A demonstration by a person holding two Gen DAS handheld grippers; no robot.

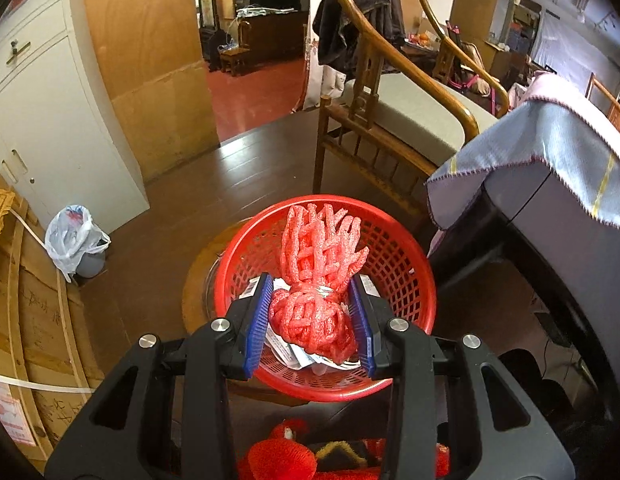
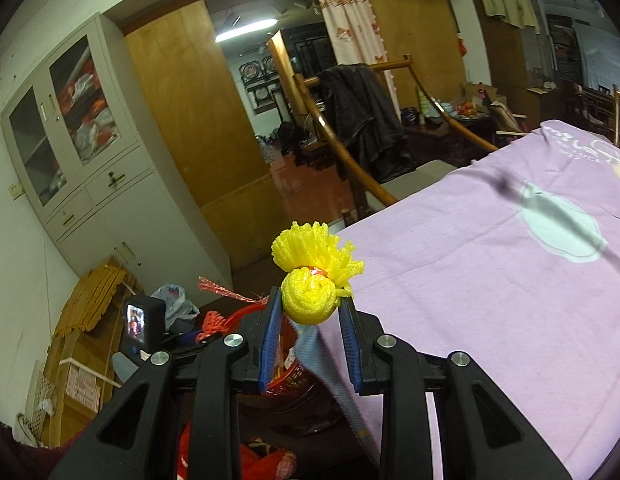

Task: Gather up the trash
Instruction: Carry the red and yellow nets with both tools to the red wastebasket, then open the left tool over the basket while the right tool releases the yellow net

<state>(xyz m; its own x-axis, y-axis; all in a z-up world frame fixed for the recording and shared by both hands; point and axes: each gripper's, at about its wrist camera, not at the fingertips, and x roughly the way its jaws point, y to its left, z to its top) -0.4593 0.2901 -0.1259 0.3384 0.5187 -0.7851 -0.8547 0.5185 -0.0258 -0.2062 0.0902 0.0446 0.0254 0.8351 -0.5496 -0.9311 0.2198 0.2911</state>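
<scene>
My left gripper is shut on a red foam net bundle, which hangs over the red plastic basket. Paper scraps lie in the bottom of that basket. In the right wrist view my right gripper is shut on a yellow foam net ball, held in the air beside the edge of a purple cloth. Part of the red basket shows low down behind the right gripper's fingers. The other gripper's camera appears at the left of that view.
The basket sits on a round dark stool on the wooden floor. A wooden bench stands behind it, a cloth-covered black object to the right. A small bin with a white plastic bag stands by the grey cabinet.
</scene>
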